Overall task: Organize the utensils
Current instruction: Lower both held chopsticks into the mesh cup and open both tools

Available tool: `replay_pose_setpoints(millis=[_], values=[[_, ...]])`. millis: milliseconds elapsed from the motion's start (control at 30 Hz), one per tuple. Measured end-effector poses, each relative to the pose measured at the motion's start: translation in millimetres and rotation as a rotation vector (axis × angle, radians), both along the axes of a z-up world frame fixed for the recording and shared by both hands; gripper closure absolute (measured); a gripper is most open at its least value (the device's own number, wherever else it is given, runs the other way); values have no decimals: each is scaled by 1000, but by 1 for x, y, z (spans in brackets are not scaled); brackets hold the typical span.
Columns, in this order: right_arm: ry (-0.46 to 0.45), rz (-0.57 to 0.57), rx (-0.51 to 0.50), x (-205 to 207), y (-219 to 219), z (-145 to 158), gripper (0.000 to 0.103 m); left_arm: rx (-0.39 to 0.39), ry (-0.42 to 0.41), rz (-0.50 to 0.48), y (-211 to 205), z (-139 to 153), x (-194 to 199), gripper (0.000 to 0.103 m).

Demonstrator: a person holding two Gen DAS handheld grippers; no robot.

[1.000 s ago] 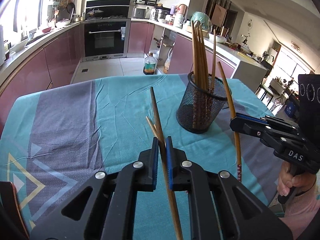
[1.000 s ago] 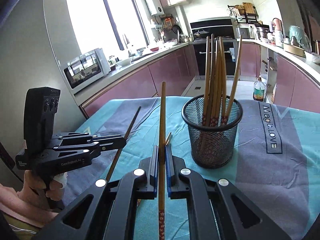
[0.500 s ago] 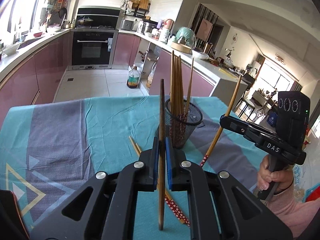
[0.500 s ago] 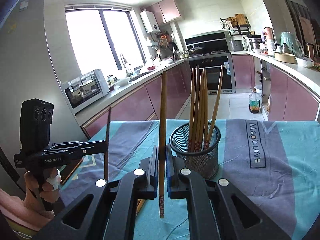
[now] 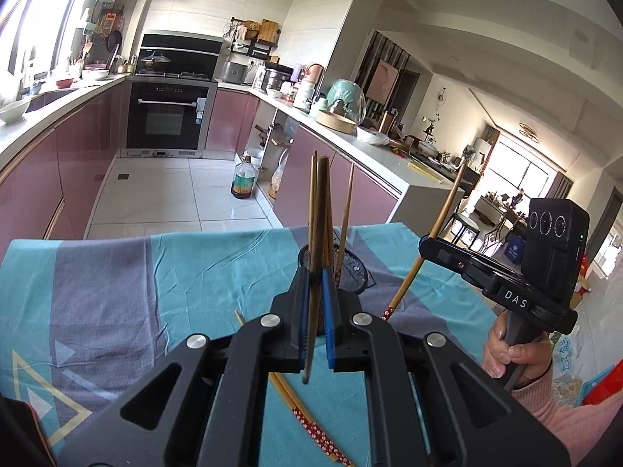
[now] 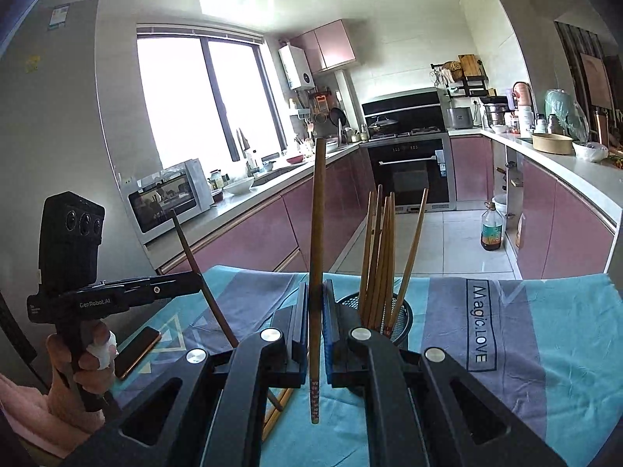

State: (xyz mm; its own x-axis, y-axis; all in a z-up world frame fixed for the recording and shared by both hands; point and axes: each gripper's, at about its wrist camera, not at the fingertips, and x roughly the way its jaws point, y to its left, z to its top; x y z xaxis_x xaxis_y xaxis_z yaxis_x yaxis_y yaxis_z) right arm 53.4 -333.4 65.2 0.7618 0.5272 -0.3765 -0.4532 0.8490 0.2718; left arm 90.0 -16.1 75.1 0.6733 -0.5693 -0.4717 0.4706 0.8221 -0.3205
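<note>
Far left, on the desk (image 6: 553, 334) with its teal and grey cloth: a phone (image 6: 137, 351) lying flat, close to the hand (image 6: 83, 354) gripping the left gripper (image 5: 315, 292).

Left gripper: jaws clamped together on a dark brown chopstick (image 5: 316, 257), held off the cloth. Nearly upright in the left wrist view, tip overlapping the mesh holder (image 5: 352, 270) behind; leaning in the right wrist view, thin end up toward the microwave (image 6: 167, 198) on the kitchen counter behind.

Below and between the two grippers, flat on the cloth: two more chopsticks (image 5: 296, 404) side by side, patterned red ends toward the near edge, partly hidden under the gripper bodies.

Centre right: the black mesh holder, standing upright on the cloth, with a bundle of light wooden chopsticks (image 6: 379, 257) inside, one leaning out to the right.

Right gripper (image 6: 316, 311): jaws shut on a light wooden chopstick (image 6: 317, 241) with a red flowered lower end, held clear of the cloth. Almost vertical in its own view, just left of the holder; slanted in the left wrist view, to the holder's right and apart from its rim. Right hand (image 5: 510, 354) around the handle, pink sleeve below.

Beyond the desk: tiled floor, an oil bottle (image 6: 491, 231) beside the pink cabinets.
</note>
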Motion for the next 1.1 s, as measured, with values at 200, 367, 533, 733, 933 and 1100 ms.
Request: replay_pose_setpoints(millis=[200,367,533,733,933,1100], values=[[-30,-11,-1,8,-2,12,98,-7,-31,-4,-10,16,13,96],[-52,-18,-1,15,-5,21,98,-18,-70,-15,-16,35,18,96],[-69,-27,7,21,-8,28,98,-28,-112,-16,-21,54,20,96],[-82,-40,13,28,-12,33,98,-39,-154,-20,-28,76,21,96],[-88,-58,8,37,-14,34,98,-17,-188,-5,-39,89,29,96],[-68,-62,13,46,-12,28,98,15,-168,-4,-48,80,41,96]])
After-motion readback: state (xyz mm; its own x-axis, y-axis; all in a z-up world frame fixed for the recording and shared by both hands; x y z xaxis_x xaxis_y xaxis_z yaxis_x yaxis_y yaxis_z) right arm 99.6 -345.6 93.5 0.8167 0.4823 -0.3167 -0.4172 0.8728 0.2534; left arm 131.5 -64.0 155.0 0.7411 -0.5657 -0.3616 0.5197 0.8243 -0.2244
